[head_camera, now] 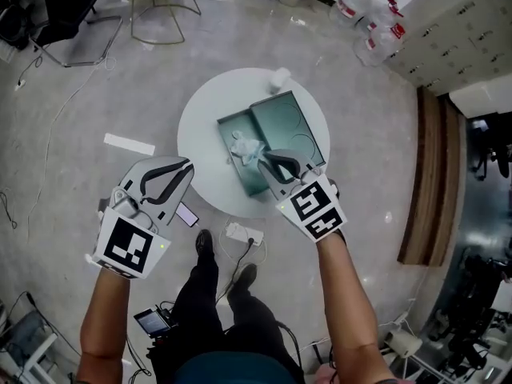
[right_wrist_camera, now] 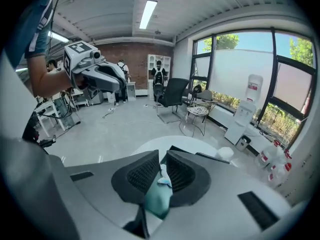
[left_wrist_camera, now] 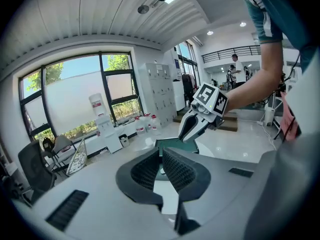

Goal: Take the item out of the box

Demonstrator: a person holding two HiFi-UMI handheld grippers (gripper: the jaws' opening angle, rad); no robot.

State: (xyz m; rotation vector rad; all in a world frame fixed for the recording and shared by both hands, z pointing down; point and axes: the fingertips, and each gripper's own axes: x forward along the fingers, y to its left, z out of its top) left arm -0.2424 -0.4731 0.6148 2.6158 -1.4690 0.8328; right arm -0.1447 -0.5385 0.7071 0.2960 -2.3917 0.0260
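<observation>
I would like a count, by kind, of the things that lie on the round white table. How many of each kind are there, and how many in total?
Green box, lying open: 1
White crumpled item inside the box: 1
Small white object at the far edge of the table: 1
Total: 3
</observation>
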